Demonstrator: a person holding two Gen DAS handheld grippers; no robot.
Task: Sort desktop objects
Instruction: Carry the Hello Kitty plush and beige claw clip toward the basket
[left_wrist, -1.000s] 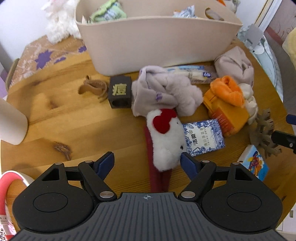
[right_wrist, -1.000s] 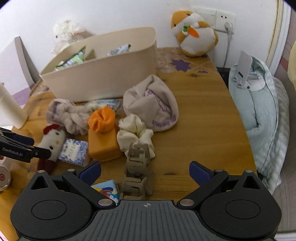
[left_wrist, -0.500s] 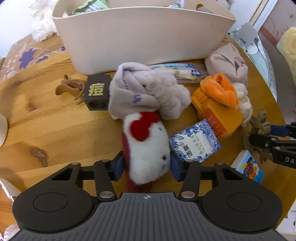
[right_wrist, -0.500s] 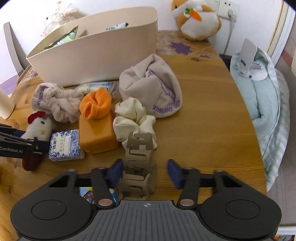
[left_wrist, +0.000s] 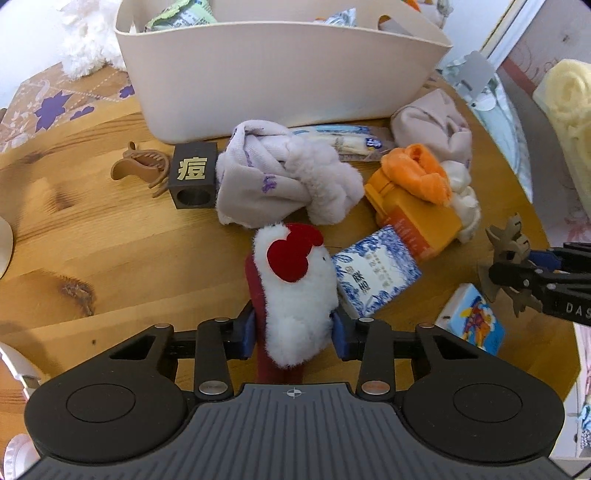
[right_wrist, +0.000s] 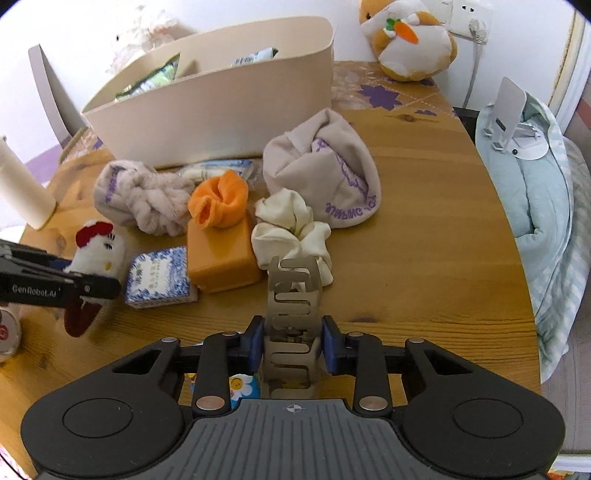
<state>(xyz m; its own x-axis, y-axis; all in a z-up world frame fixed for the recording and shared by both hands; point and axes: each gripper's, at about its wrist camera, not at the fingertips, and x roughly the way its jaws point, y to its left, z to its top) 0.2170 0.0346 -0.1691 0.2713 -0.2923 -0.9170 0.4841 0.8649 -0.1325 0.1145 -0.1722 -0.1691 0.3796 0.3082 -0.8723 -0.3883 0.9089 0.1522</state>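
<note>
A second ago both my claws gaped; now my left claw (left_wrist: 293, 334) is closing on the plush chicken (left_wrist: 295, 291), my right claw (right_wrist: 291, 345) on the beige hair clip (right_wrist: 291, 306), both low over the table (right_wrist: 424, 240), ready for the bin (right_wrist: 221, 103).

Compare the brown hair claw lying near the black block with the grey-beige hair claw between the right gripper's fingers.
The brown hair claw is smaller, with curved teeth; the grey-beige hair claw is larger and squarer.
The brown one lies untouched on the wooden table; the grey-beige one sits between the closing fingers of the right gripper.
Both are plastic hair clips.
</note>
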